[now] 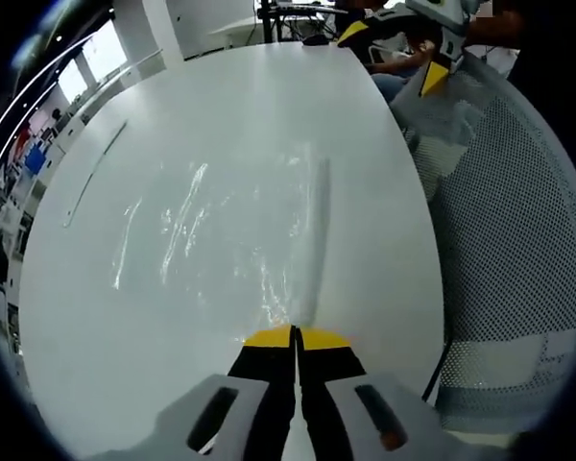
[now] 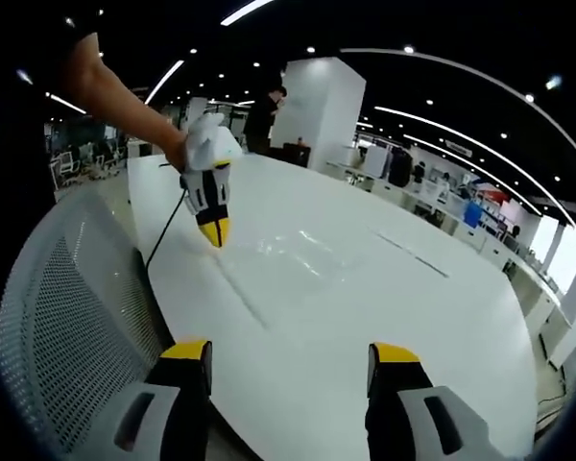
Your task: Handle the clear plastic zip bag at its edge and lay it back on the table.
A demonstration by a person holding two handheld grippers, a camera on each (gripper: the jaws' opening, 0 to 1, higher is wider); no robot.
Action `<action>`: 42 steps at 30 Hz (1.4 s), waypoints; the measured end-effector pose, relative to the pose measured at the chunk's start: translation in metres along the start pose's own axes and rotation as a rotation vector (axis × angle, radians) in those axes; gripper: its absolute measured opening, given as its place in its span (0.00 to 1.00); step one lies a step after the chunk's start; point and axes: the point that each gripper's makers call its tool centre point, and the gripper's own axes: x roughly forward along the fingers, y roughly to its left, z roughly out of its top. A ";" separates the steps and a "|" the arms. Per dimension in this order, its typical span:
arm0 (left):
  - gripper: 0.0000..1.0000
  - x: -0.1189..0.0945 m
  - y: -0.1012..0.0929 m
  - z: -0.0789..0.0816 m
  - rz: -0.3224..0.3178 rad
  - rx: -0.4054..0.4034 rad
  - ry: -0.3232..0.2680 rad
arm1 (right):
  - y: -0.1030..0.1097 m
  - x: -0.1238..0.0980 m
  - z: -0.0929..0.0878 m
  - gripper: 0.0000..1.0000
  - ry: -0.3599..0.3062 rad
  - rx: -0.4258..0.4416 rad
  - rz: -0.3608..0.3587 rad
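Observation:
The clear plastic zip bag [image 1: 221, 230] lies flat and crinkled on the white table [image 1: 221, 86], its zip strip running straight toward my left gripper [image 1: 295, 336]. That gripper's yellow-tipped jaws are shut on the end of the bag's zip edge, near the table's rim. In the right gripper view a hand holds the left gripper [image 2: 214, 232] nose-down on the bag [image 2: 293, 254]. My right gripper [image 2: 290, 353] stands open above the table's [image 2: 384, 307] near edge, with nothing between its jaws. It also appears far off, open, as the right gripper [image 1: 395, 55].
A grey mesh chair [image 1: 518, 211] stands tight against the table's edge beside the bag, also seen as the chair [image 2: 67, 317]. A black cable [image 2: 163, 235] hangs from the left gripper. A person [image 2: 264, 110] stands beyond the table's far end, with desks behind.

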 end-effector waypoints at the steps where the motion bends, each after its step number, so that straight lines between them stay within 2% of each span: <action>1: 0.00 -0.001 -0.001 0.000 -0.002 0.004 0.002 | 0.001 0.000 0.002 0.64 0.002 -0.015 0.007; 14: 0.00 -0.010 -0.017 0.010 -0.024 0.009 0.004 | 0.005 0.009 0.024 0.62 -0.020 -0.091 0.056; 21: 0.00 -0.014 -0.024 0.020 -0.025 0.015 -0.012 | 0.005 0.015 0.033 0.59 -0.042 -0.091 0.080; 31: 0.00 -0.019 -0.033 0.041 -0.030 0.038 -0.034 | 0.016 0.026 0.038 0.52 -0.035 -0.116 0.142; 42: 0.00 -0.026 -0.040 0.054 -0.046 0.038 -0.053 | 0.030 0.034 0.039 0.45 -0.032 -0.141 0.190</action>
